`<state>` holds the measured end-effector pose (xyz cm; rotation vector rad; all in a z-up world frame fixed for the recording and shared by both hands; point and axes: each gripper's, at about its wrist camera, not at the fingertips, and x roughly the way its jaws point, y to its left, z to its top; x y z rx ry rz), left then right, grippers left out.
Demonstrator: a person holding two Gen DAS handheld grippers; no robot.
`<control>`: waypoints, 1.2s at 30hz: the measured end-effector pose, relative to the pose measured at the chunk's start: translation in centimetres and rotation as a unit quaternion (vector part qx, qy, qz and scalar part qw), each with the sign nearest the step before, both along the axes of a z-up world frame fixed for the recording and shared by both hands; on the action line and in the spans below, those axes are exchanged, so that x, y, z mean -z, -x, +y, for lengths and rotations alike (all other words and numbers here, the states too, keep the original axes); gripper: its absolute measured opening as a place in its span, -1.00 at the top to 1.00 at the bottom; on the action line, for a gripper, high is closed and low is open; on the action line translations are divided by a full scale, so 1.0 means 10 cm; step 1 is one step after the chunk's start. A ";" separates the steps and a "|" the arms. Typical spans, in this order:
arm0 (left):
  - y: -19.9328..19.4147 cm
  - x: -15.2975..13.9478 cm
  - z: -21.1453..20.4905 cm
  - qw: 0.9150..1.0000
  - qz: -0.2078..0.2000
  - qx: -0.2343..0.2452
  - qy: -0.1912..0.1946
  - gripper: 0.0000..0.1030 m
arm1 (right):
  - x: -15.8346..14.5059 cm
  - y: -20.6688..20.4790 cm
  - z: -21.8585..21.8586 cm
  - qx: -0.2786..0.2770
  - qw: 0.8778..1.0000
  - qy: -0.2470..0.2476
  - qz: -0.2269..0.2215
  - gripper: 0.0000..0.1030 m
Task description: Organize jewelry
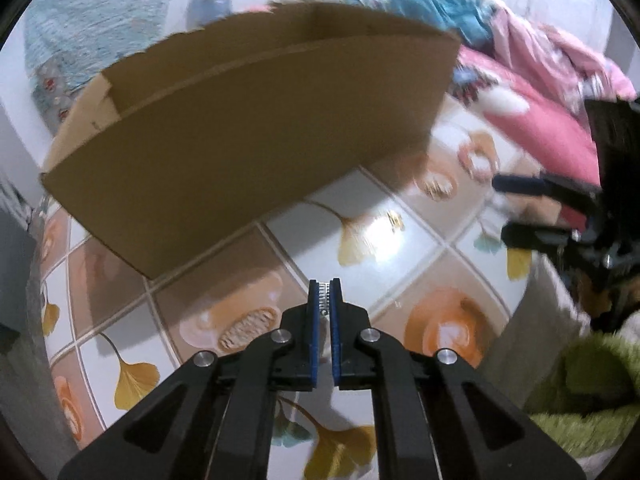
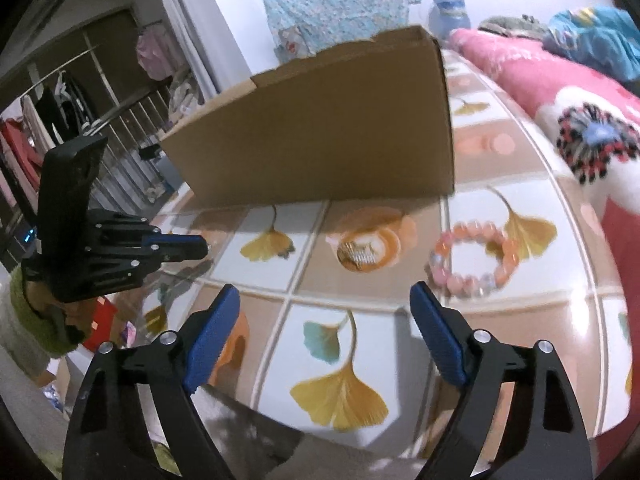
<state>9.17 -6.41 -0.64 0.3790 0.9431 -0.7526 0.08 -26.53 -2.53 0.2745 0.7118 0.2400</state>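
- The left gripper (image 1: 325,286) has its blue pads clenched on a small silvery, spring-like piece of jewelry (image 1: 325,300), held over the near part of the table (image 1: 420,232).
- The right gripper (image 2: 324,300) stands released, nothing between its pads.
- Just beyond it, toward the table's right edge, lies a pink bead bracelet (image 2: 474,258); left of that, a small gold comb-like clip (image 2: 360,256).
- A cardboard box (image 2: 320,132) sits at the far edge.
- A pink blanket (image 2: 560,92) lies alongside.
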 end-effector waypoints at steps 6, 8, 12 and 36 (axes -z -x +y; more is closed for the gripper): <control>-0.09 -0.03 0.13 0.998 -0.002 -0.038 0.051 0.92 | -0.05 -0.25 0.33 -0.054 0.998 0.026 0.001 0.04; -0.10 -0.04 0.14 0.998 -0.002 -0.038 0.058 0.92 | -0.04 -0.34 0.46 -0.068 0.996 0.053 0.000 0.21; -0.13 -0.02 0.18 0.997 0.001 -0.042 0.067 0.92 | -0.01 -0.48 0.58 -0.077 0.992 0.104 0.003 0.42; -0.16 0.07 0.22 0.995 0.008 -0.048 0.085 0.92 | 0.03 -0.63 0.66 -0.078 0.986 0.141 0.032 0.80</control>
